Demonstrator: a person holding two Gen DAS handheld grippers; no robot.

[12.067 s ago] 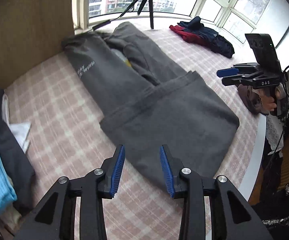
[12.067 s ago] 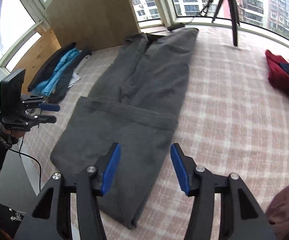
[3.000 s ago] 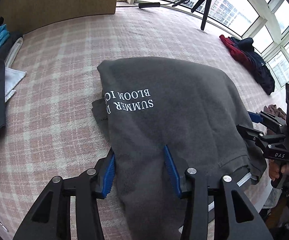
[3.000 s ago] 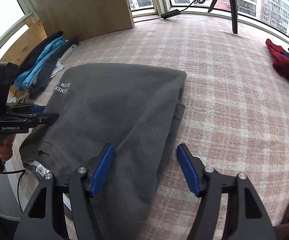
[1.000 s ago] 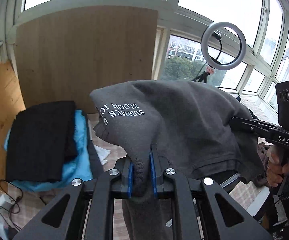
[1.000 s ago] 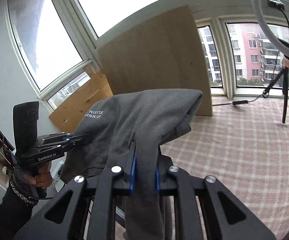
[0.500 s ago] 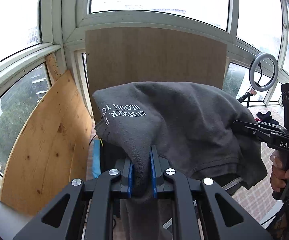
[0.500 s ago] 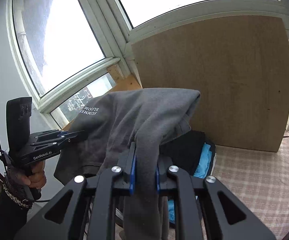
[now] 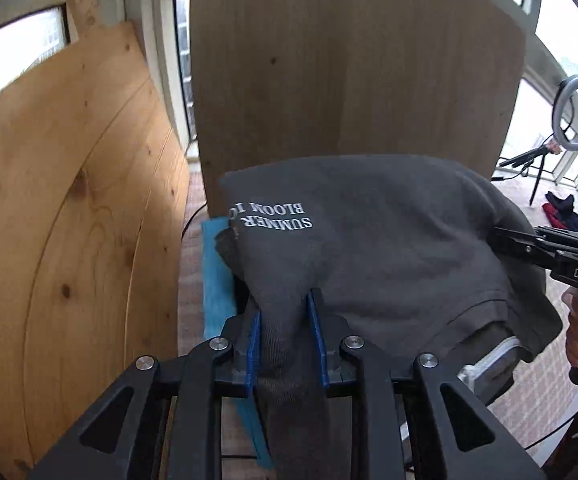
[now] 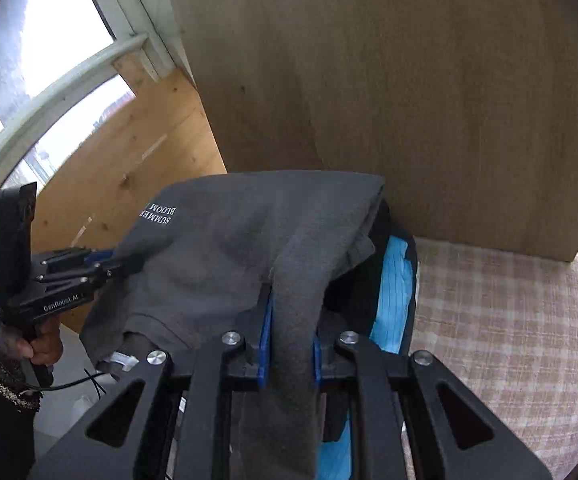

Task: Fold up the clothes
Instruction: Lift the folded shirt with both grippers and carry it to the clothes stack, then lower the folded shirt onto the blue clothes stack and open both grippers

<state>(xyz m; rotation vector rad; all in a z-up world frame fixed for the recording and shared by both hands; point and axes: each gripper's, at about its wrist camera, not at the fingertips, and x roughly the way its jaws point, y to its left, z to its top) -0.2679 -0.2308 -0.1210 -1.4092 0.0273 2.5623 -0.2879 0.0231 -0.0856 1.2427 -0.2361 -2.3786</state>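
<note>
A folded dark grey sweatshirt with white lettering hangs between both grippers, low over a stack of blue and black clothes. My left gripper has a bunched fold of it between its blue pads; the jaws are opening and the cloth still fills the gap. In the right wrist view the sweatshirt drapes the same way, its near fold between the pads of my right gripper, whose jaws are also opening. The left gripper shows there at the cloth's left edge. The stack's blue garment peeks out from under the sweatshirt.
A tall brown wooden panel stands right behind the stack. A pale pine board leans at the left. The pink checked cover stretches to the right. A ring light and a red and dark clothes pile are far off.
Both grippers carried the sweatshirt sideways and down to the stack by the wooden panel. The pads on each gripper now stand wider apart around the cloth.
</note>
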